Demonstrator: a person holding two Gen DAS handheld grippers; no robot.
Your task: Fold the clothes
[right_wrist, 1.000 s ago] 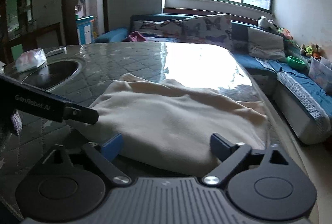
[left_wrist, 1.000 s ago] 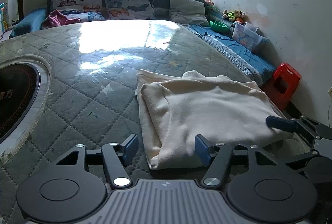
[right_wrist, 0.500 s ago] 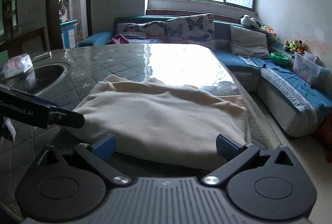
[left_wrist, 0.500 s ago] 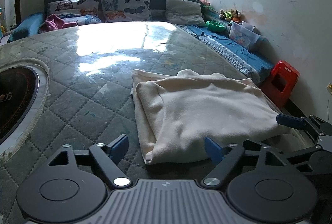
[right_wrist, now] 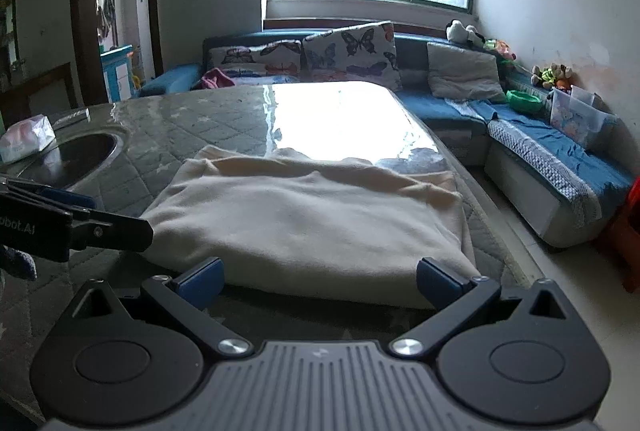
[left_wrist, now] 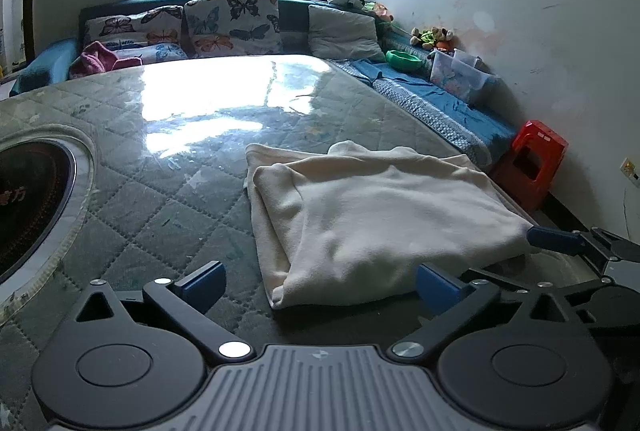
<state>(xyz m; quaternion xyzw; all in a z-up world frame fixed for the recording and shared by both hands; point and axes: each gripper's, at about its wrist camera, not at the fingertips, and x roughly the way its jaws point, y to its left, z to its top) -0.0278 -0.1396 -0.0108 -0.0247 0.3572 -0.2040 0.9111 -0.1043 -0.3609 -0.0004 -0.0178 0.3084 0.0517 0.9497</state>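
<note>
A cream garment (left_wrist: 372, 215) lies folded into a thick rectangle on the quilted table (left_wrist: 160, 199), near its right edge. My left gripper (left_wrist: 320, 285) sits just short of the garment's near left corner. Its jaws are opening; the corner lies ahead between the blue pads and touches neither. My right gripper (right_wrist: 320, 281) stands open at the garment (right_wrist: 304, 219) along its near edge, with both pads clear of the cloth. A finger of the right gripper (left_wrist: 560, 241) shows at the garment's right corner in the left wrist view. The left gripper (right_wrist: 100, 231) shows at the left corner in the right wrist view.
A round dark inset (left_wrist: 32, 199) is sunk into the table at the left, with a tissue pack (right_wrist: 26, 137) beside it. A blue sofa (right_wrist: 520, 135) with cushions and toys wraps the far and right sides. A red stool (left_wrist: 536, 163) stands off the table's right edge.
The left jaws have spread much wider and let the garment's corner lie free. The right jaws widened a little. Both grippers have tilted slightly, and the garment lies still.
</note>
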